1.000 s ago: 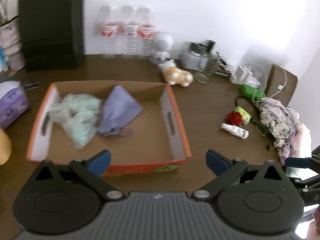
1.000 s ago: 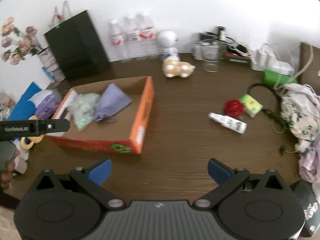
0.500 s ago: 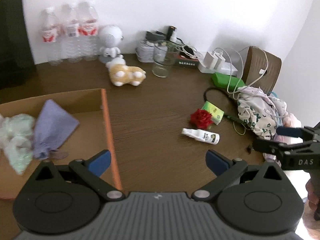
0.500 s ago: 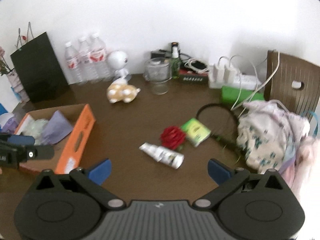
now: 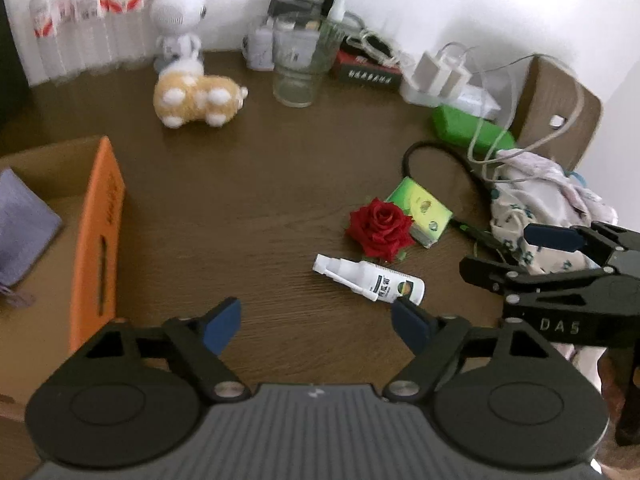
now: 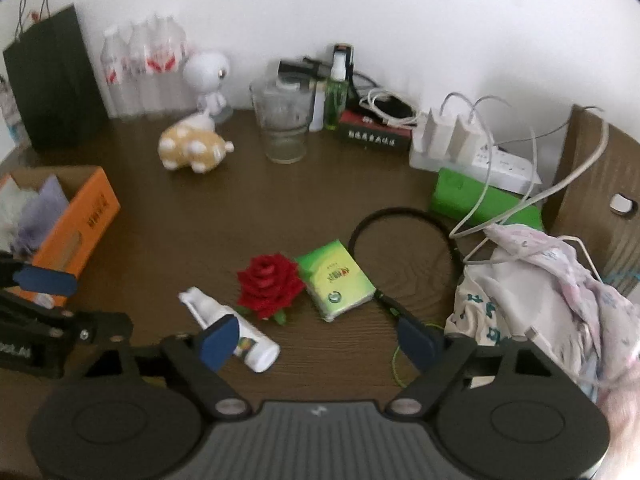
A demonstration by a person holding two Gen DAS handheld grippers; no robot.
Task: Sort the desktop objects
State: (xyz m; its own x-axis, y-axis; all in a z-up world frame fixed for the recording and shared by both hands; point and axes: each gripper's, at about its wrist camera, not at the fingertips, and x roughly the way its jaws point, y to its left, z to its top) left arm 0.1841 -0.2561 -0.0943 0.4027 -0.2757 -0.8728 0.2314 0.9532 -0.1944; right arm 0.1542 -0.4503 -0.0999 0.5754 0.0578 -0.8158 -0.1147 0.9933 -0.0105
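Note:
A red rose [image 5: 379,229] [image 6: 270,284] lies mid-table beside a green tissue pack [image 5: 421,211] [image 6: 335,280] and a white spray bottle [image 5: 368,278] [image 6: 230,328]. My left gripper [image 5: 316,322] is open, just short of the bottle and holding nothing. My right gripper [image 6: 318,340] is also open and empty, low over the table near the bottle and rose; it also shows at the right of the left wrist view [image 5: 516,256]. The orange cardboard box [image 5: 98,232] [image 6: 80,216] at the left holds a purple pouch [image 5: 22,216].
Along the back wall stand water bottles [image 6: 140,68], a white robot figure [image 6: 208,76], a plush toy [image 6: 192,148], a glass cup [image 6: 284,124], a power strip with chargers [image 6: 460,144] and a black bag [image 6: 52,84]. Patterned cloth [image 6: 540,300] and a chair [image 6: 600,184] lie at the right.
Both grippers have swung right, away from the box, and moved closer to the rose, tissue pack and spray bottle. Both stay open and empty.

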